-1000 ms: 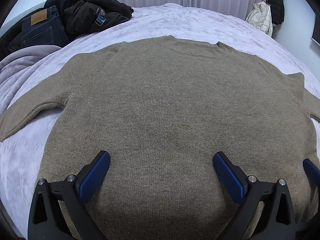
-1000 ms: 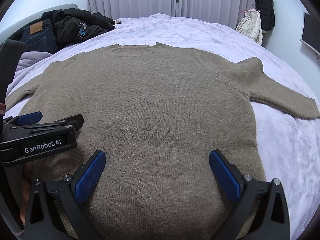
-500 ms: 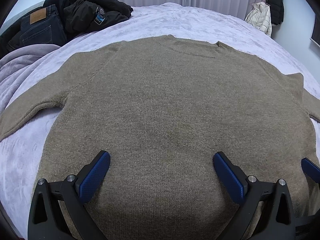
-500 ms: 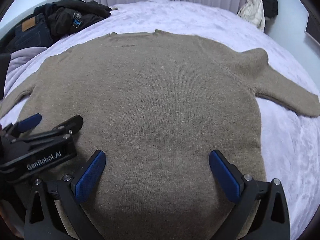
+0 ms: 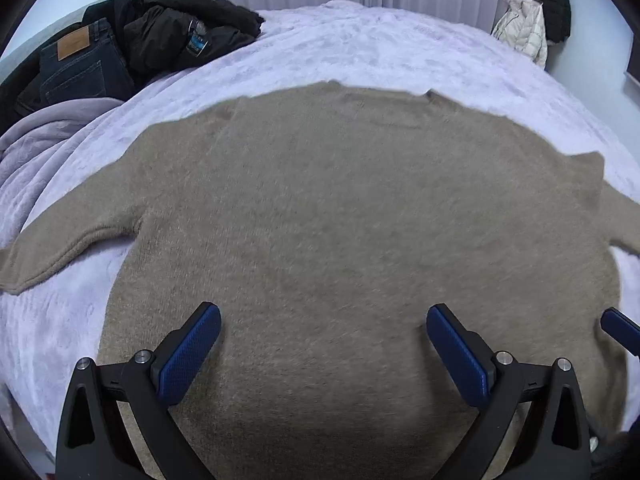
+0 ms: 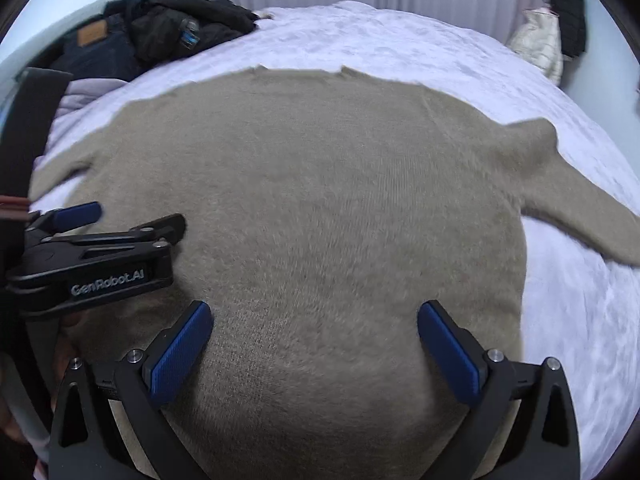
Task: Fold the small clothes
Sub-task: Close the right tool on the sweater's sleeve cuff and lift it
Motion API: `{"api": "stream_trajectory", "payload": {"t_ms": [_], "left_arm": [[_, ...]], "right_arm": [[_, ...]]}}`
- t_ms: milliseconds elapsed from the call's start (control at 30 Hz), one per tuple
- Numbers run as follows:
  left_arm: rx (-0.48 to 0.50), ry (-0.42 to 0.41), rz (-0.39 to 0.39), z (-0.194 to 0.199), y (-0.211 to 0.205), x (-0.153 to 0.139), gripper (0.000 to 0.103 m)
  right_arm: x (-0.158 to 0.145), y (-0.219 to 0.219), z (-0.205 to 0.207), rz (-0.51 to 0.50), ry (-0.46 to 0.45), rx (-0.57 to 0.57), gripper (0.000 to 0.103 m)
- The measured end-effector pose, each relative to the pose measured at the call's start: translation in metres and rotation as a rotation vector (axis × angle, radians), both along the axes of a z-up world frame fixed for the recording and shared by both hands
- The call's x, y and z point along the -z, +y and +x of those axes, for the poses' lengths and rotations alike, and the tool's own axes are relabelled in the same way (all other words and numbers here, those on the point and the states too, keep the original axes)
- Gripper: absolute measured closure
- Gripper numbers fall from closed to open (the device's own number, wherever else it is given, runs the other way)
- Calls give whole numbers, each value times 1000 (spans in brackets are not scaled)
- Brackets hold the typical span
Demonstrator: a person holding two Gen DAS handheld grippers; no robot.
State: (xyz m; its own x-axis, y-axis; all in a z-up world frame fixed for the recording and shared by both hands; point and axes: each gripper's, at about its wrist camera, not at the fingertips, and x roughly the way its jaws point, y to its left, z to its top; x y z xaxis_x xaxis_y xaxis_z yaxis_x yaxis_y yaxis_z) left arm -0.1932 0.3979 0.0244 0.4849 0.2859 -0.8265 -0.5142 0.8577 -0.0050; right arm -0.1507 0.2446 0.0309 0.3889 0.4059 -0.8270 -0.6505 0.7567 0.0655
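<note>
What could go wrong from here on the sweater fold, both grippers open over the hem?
1. The sweater is thick knit on a plush blanket; a low pinch by the left gripper or right gripper may catch blanket too.
2. Both sleeves lie spread; the right sleeve may drag and bunch.
3. The grippers sit close together, so they may collide.
</note>
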Motion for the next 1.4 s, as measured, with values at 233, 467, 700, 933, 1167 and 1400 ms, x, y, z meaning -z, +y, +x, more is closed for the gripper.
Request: {"api": "stream_trajectory", "payload": {"t_ms": [233, 467, 700, 933, 1167, 1400], "left_arm": [[121, -23, 7, 75, -54, -43, 0], [160, 39, -28, 155, -103, -21, 0], [84, 65, -36, 187, -101, -8, 0], [129, 87, -80, 214, -123, 13, 0], [159, 91, 3, 249, -162, 8, 0], [126, -46, -8, 230, -134, -32, 0]], "right_arm": [[-58, -109, 83, 187, -71, 260, 0], [-43, -213, 156, 151, -23, 503, 0], [-46, -200, 174, 218, -14, 393, 1], [-3, -289, 198, 153, 103, 762, 4], [-2, -326, 247, 285, 38, 782, 8], [-13, -364, 266, 416, 25, 814, 96]]}}
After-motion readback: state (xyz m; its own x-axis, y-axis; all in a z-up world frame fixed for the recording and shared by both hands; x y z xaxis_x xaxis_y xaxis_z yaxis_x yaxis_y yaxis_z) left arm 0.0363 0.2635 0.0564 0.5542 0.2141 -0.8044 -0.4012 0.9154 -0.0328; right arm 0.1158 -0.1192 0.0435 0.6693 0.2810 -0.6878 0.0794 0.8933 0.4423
